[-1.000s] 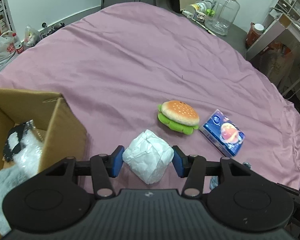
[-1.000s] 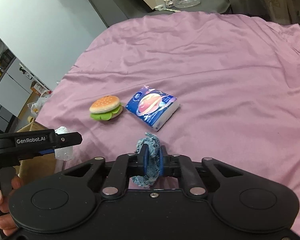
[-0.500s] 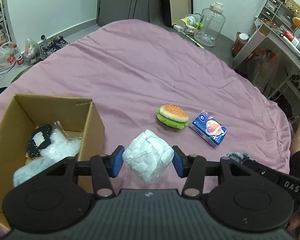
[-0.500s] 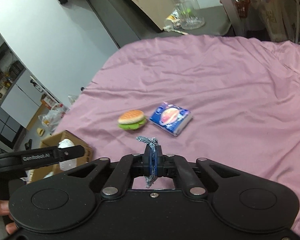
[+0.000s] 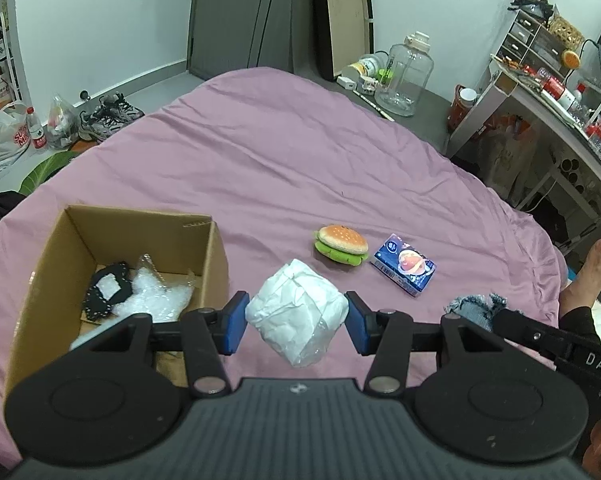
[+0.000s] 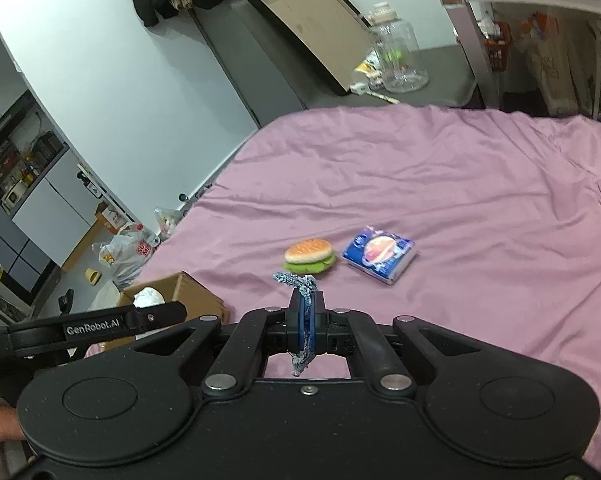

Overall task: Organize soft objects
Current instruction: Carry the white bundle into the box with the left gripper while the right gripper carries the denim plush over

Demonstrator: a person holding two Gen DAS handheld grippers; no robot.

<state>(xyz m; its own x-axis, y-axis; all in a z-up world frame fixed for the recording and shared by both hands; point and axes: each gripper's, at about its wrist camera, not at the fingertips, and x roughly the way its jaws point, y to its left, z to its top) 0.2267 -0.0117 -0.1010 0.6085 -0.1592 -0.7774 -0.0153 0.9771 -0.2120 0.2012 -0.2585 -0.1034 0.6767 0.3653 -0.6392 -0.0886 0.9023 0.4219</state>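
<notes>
My left gripper (image 5: 296,322) is shut on a white crumpled wad (image 5: 296,312) and holds it in the air above the pink bed, just right of an open cardboard box (image 5: 216,256). The box holds a black lace piece (image 5: 106,292) and clear plastic wrap (image 5: 156,300). My right gripper (image 6: 306,320) is shut on a blue-grey knitted cloth (image 6: 300,284), also held up; the cloth shows at the right in the left wrist view (image 5: 474,306). A plush hamburger (image 5: 340,245) and a blue tissue pack (image 5: 404,270) lie side by side on the bed.
The pink bedsheet (image 5: 280,152) stretches far behind the objects. A clear water jug (image 5: 406,74) and clutter stand on the floor beyond the bed. A desk with shelves (image 5: 548,92) is at the right. Bags and shoes (image 5: 60,124) lie at the left.
Both grippers have risen with their loads and the view has pulled back. The box interior has come into full view on the left.
</notes>
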